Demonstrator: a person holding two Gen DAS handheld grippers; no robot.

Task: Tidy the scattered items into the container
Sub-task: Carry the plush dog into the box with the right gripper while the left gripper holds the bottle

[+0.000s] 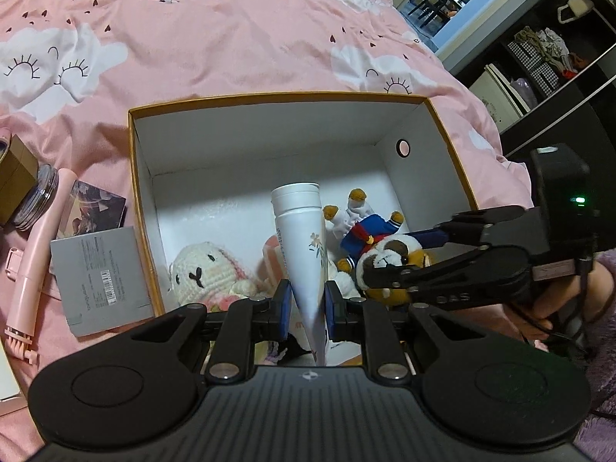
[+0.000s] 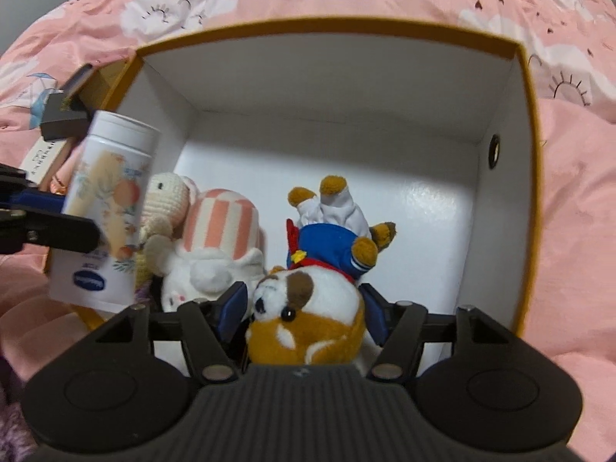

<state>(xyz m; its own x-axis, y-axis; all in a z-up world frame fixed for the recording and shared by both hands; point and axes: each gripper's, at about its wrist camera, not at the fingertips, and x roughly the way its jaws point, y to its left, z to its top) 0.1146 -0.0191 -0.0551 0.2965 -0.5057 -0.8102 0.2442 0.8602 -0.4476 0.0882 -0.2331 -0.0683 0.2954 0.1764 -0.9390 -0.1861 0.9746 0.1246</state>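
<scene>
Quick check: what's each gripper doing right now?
Left gripper: shut on the white tube.
Right gripper: shut on the plush dog.

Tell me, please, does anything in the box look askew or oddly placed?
Only the plush dog: it lies upside down in the box, feet up, its head between the right gripper's fingers. Nothing looks spilled or damaged.

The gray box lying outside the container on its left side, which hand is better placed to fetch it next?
Left. The gray box lies beside the container's left wall, on the left gripper's side, though it must first release the white tube. The right gripper is across the container, around the plush dog.
</scene>
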